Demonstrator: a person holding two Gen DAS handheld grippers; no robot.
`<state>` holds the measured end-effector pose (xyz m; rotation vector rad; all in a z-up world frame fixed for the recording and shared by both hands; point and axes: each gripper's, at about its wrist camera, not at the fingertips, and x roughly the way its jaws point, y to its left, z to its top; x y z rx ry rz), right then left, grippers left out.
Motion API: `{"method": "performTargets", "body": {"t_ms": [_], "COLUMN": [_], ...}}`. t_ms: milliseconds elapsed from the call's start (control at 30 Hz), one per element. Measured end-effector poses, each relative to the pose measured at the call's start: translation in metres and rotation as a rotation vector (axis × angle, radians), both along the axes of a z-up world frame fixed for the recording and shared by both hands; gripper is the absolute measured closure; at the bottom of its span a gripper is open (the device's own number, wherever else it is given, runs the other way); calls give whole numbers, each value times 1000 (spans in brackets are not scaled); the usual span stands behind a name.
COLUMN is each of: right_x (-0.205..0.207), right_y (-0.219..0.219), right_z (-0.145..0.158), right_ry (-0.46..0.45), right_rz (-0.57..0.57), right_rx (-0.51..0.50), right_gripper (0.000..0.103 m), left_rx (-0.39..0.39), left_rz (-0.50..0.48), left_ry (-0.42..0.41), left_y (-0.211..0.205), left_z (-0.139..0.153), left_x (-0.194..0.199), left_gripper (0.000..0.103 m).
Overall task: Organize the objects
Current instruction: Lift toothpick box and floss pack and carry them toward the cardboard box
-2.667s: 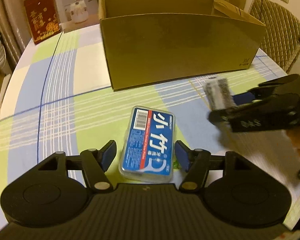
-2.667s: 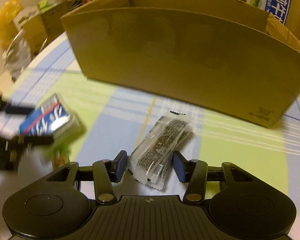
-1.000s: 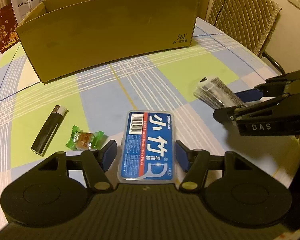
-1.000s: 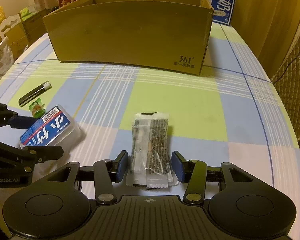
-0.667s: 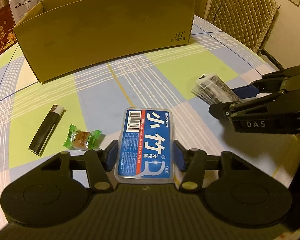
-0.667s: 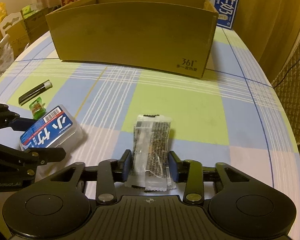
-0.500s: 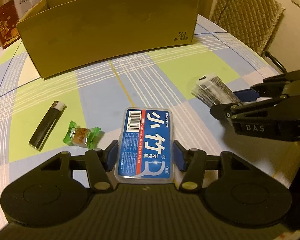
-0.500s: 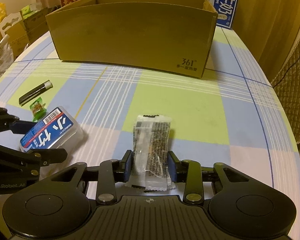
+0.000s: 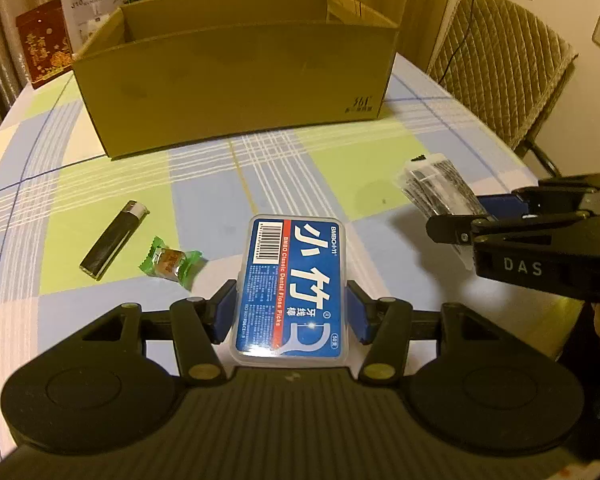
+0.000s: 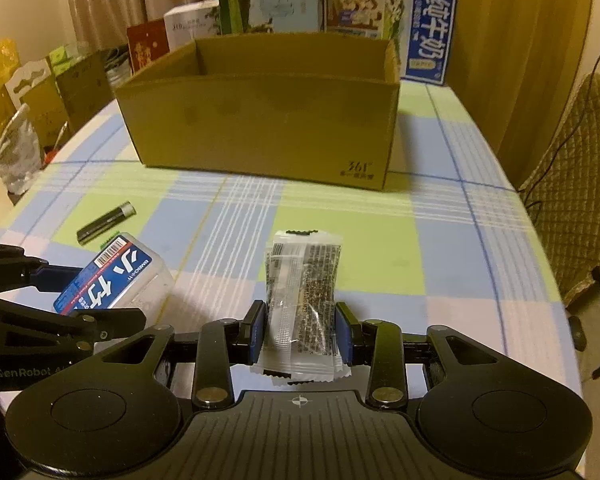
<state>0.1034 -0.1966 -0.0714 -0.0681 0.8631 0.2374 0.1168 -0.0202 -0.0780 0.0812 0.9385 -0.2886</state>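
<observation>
A black lighter (image 9: pixel 113 241) lay near the bench's (image 9: pixel 204 184) left edge, a green-wrapped candy (image 9: pixel 172 263) just beside it. The left hand-held gripper (image 9: pixel 292 312) was clenched on a blue dental floss pick box (image 9: pixel 294 284) near the front edge. To its right, the right hand-held gripper (image 10: pixel 300 332) pinched a clear sachet packet (image 10: pixel 304 300). An open cardboard box (image 10: pixel 260 136) stood toward the far edge.

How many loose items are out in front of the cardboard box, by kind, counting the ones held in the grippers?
Dental floss pick case: 1
Clear sachet bundle: 1
Black lighter: 1
Green-wrapped candy: 1
Total: 4
</observation>
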Motion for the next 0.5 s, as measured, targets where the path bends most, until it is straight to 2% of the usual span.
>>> {"method": "performTargets", "body": {"t_ms": [500], "right_x": [-36], "right_y": [-13], "right_z": [41], "right_ry": [-60], "right_rz": [-5], "right_rx": [42], "right_gripper": [70], "left_rx": [-3], "left_rz": [42], "left_ry": [-61], "left_y": [-11], "left_z": [46], "left_x": [-36], "left_gripper": [52]}}
